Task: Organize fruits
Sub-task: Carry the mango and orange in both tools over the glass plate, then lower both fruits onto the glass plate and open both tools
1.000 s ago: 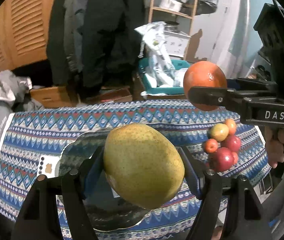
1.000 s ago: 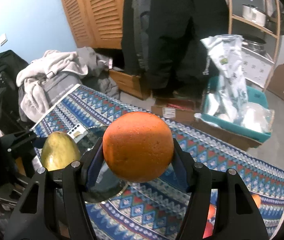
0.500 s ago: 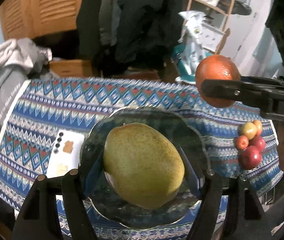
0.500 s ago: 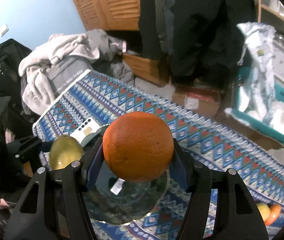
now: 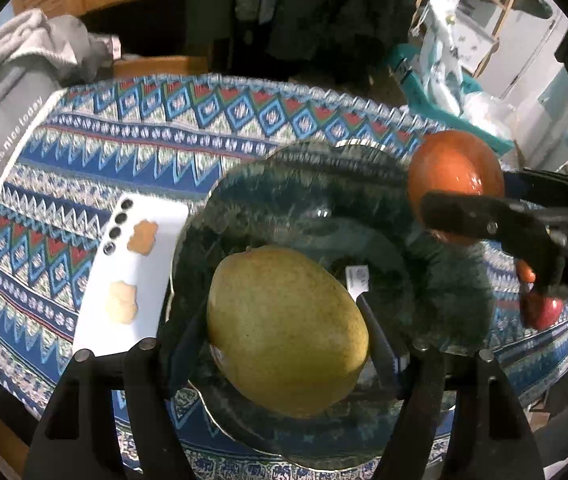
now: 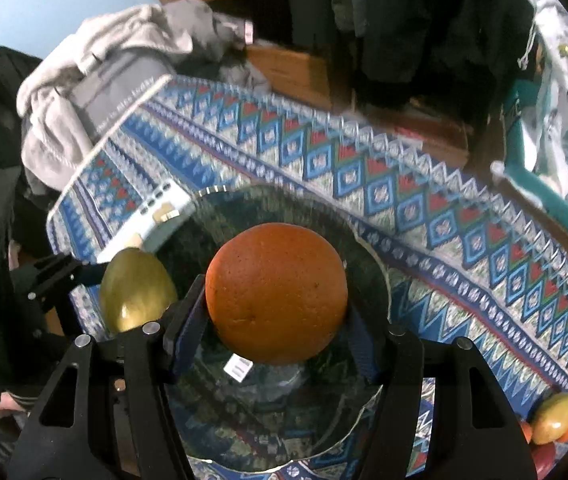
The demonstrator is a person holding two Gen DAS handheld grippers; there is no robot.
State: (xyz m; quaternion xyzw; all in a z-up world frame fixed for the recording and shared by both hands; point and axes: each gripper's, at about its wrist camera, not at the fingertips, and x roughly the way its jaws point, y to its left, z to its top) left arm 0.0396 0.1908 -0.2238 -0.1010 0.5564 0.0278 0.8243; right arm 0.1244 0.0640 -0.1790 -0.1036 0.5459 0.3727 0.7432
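A yellow-green mango (image 5: 286,330) sits between the pads of my left gripper (image 5: 284,344), which is shut on it, just above a dark glass plate (image 5: 324,184). My right gripper (image 6: 272,328) is shut on an orange (image 6: 276,294) over the same plate (image 6: 284,420). From the left wrist view the orange (image 5: 454,168) hangs over the plate's right rim, pinched in black fingers (image 5: 484,220). The right wrist view shows the mango (image 6: 136,294) at the plate's left edge.
A blue patterned cloth (image 5: 164,136) covers the table. A white phone (image 5: 132,272) lies left of the plate. Small red and yellow fruits (image 6: 556,420) lie on the cloth at the right. Grey clothes (image 6: 104,80) are piled beyond the table's left end.
Both grippers have come down and tilted toward the table with their fruits still held. The plate now fills the view beneath each fruit.
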